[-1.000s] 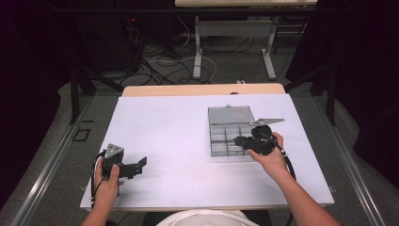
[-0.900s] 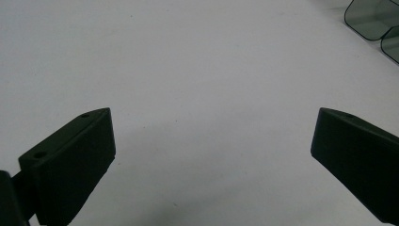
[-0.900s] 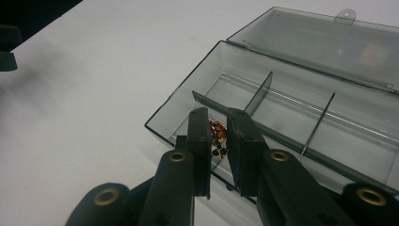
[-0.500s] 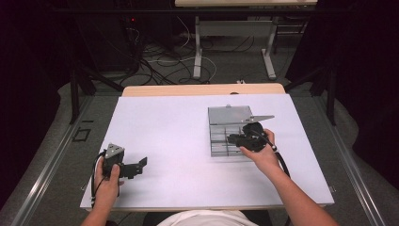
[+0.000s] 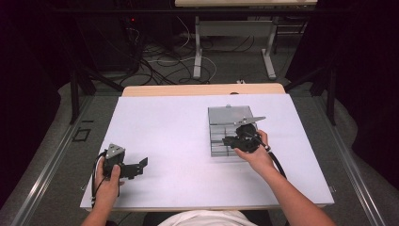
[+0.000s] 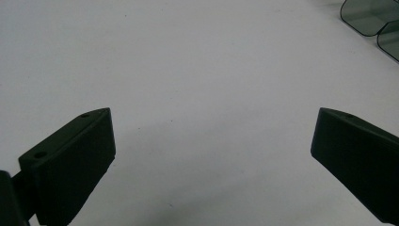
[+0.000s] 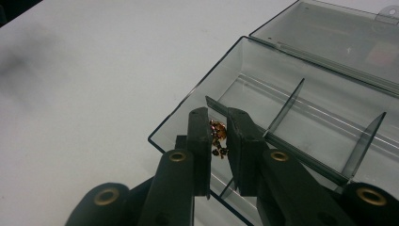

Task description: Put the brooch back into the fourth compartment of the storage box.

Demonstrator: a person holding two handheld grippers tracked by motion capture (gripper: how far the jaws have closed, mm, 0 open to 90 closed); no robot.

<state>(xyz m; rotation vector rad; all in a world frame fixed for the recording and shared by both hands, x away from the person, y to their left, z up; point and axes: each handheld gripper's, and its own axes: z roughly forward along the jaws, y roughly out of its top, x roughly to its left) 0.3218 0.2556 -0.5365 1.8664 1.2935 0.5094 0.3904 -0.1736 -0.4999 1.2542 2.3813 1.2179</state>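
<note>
A clear grey compartment box lies open on the right half of the white table, its lid folded back. My right gripper reaches into it from the right. In the right gripper view its jaws stand a narrow gap apart at the box's near corner compartment. A small heap of gold and red bits lies in that gap; I cannot tell if the jaws touch it. My left gripper rests near the table's front left, jaws wide open over bare table.
Thin dividers split the box into several compartments, and its lid lies flat beyond. Rounded grey plastic corners show at the top right of the left gripper view. Cables and table legs are on the floor beyond the table.
My right gripper has moved left from the box's right edge to over the box, tipping its jaws down into a compartment. The left gripper has stayed put.
</note>
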